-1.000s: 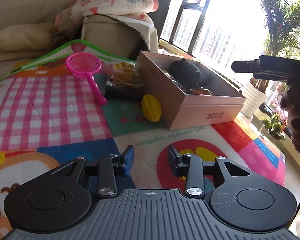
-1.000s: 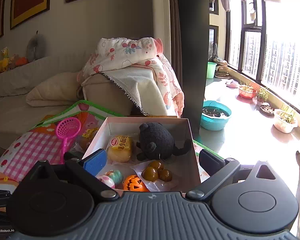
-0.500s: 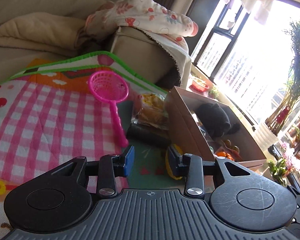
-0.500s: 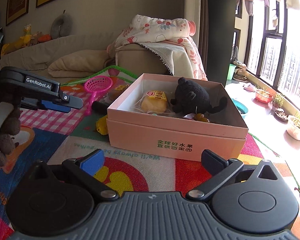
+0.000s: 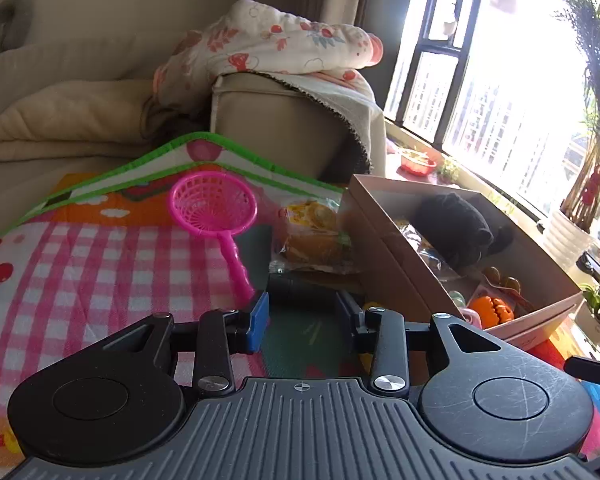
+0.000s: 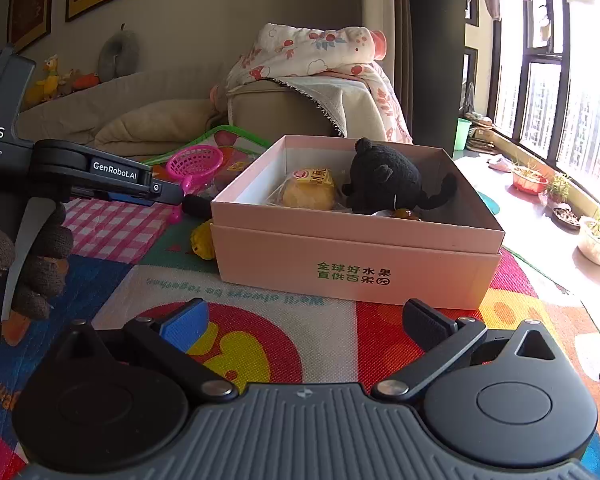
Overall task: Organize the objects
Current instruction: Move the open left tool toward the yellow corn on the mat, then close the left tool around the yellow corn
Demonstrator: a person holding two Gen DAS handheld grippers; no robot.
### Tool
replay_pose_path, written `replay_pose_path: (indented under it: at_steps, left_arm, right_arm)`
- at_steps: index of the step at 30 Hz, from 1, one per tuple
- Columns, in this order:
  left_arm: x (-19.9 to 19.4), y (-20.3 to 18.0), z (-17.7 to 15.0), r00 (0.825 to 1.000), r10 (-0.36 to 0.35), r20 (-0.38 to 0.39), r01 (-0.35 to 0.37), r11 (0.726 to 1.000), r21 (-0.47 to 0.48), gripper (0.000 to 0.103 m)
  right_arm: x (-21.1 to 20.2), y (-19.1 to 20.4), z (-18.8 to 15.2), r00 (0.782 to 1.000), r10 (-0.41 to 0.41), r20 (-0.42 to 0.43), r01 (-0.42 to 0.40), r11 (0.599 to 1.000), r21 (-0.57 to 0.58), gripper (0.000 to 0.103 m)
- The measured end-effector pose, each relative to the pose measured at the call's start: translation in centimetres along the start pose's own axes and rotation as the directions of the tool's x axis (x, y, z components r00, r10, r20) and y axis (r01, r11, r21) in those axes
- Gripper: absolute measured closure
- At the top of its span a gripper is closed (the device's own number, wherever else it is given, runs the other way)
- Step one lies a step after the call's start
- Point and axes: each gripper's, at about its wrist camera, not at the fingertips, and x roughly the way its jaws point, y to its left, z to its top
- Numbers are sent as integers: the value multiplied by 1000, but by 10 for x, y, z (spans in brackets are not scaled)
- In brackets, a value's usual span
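Observation:
An open pink box (image 6: 356, 264) stands on the play mat with a black plush (image 6: 384, 180), a wrapped bun (image 6: 310, 190) and an orange pumpkin toy (image 5: 496, 310) inside. Left of the box lie a pink strainer (image 5: 214, 204), a snack packet (image 5: 312, 232), a black cylinder (image 5: 300, 290) and a yellow toy (image 6: 203, 242). My left gripper (image 5: 302, 304) hovers low just short of the cylinder, jaws narrowly apart with nothing between them. My right gripper (image 6: 306, 314) stands wide open and empty above the mat in front of the box.
A beige sofa (image 5: 268, 120) with a floral blanket (image 5: 284, 44) rises behind the mat. A windowsill with plant pots (image 6: 598, 236) runs along the right. A gloved hand (image 6: 40, 264) holds the left gripper at the left of the right wrist view.
The right gripper has sunk from above the box to mat level before its front wall. The left gripper has moved over towards the strainer's handle and the black cylinder.

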Motion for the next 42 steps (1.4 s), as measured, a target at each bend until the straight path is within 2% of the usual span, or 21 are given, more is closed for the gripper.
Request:
replay_pose_path:
  at_steps: [3, 7, 9, 13, 17, 21, 24, 26, 28, 32, 35, 38, 39, 40, 42]
  left_arm:
    - [16, -2, 14, 999, 24, 27, -23, 999, -39, 63]
    - [46, -7, 30, 997, 81, 17, -81, 996, 29, 63]
    - [54, -5, 32, 997, 82, -11, -81, 995, 54, 64]
    - [58, 2, 25, 994, 14, -105, -5, 996, 88, 65]
    - [44, 1, 16, 993, -17, -118, 34, 989, 144, 65]
    - [24, 4, 6, 977, -113, -183, 137, 982, 126, 66]
    - [6, 1, -10, 958, -168, -231, 205, 967, 149, 69]
    - [-6, 0, -18, 954, -189, -231, 226, 964, 143, 69]
    - [-19, -1, -22, 958, -204, -203, 235, 961, 145, 69]
    - [-26, -12, -19, 956, -239, -169, 263, 955, 139, 69]
    - [-17, -19, -15, 960, -226, -165, 242, 967, 86, 69]
    - [0, -22, -12, 974, -169, -151, 175, 984, 27, 69]
    - [6, -23, -13, 976, -153, -156, 157, 987, 17, 66]
    - [10, -24, -13, 976, -150, -160, 154, 988, 12, 58]
    - [16, -30, -15, 977, -129, -168, 135, 990, 28, 61]
  right_arm:
    - [1, -1, 0, 1000, -11, -5, 11, 1000, 8, 0]
    - [2, -3, -1, 1000, -12, -8, 12, 1000, 21, 0]
    - [4, -4, 0, 1000, -7, -14, 7, 1000, 29, 0]
    - [7, -9, 0, 999, 13, -32, -11, 999, 52, 0]
    - [11, -14, 1, 999, 18, -43, -14, 996, 85, 0]
    - [12, -14, 1, 999, 19, -43, -15, 996, 91, 0]
    - [13, -15, 1, 999, 15, -43, -11, 996, 91, 0]
    - [12, -15, 1, 999, 14, -41, -10, 996, 93, 0]
    - [13, -16, 1, 999, 13, -40, -9, 995, 96, 0]
    - [13, -16, 1, 999, 9, -46, -4, 995, 98, 0]
    - [12, -16, 0, 999, 1, -42, 4, 994, 105, 0]
    - [11, -18, 0, 999, -2, -38, 6, 993, 115, 0]
    - [11, -19, 0, 999, -1, -38, 5, 993, 117, 0]
    - [11, -19, 0, 999, 1, -39, 4, 993, 118, 0]
    - [12, -19, 0, 999, 4, -40, 1, 993, 119, 0]
